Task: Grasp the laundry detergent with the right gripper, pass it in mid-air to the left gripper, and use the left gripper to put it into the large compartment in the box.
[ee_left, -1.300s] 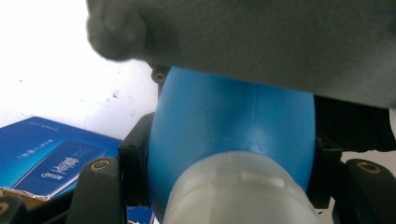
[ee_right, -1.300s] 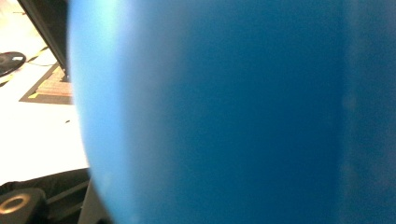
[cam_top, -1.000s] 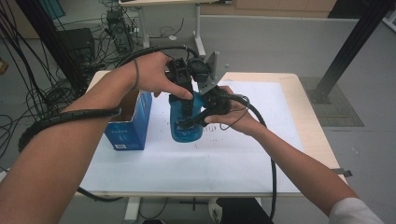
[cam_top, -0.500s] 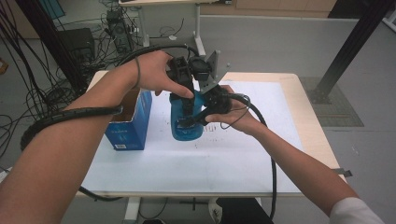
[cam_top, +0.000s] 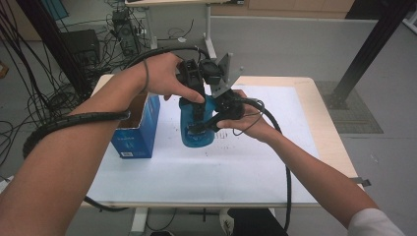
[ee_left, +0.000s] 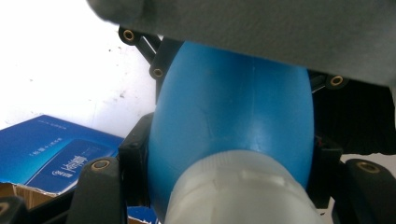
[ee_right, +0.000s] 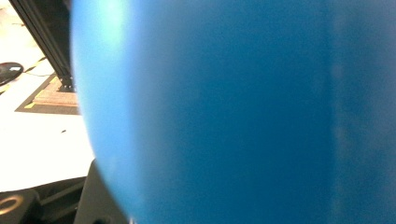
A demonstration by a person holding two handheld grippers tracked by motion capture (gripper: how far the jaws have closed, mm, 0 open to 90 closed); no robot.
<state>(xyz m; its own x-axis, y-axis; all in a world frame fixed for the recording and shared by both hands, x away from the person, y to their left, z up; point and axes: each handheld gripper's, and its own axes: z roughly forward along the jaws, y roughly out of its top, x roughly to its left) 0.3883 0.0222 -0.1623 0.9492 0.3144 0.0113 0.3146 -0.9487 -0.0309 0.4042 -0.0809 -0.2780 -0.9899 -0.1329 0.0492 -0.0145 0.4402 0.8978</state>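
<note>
High view: a blue bottle (cam_top: 196, 129) stands upright near the middle of the white worktop (cam_top: 246, 167), with both hands gathered over it. The left claw (cam_top: 195, 101) comes down from 12 o'clock onto the top of the bottle; in the left gripper view its black jaws sit tight against either side of the bottle (ee_left: 233, 116) just above its pale, whitish cap (ee_left: 238, 191), clamped on it. The right claw (cam_top: 209, 123) reaches in from 3 o'clock against the bottle's body. Its jaws have just been easing apart, yet the blue wall (ee_right: 233, 112) sits pressed up close between them in the right gripper view, so they grip the bottle. A blue carton (cam_top: 136, 129), open at the top, stands just beside the bottle at its 9 o'clock, near the worktop's left edge.
</note>
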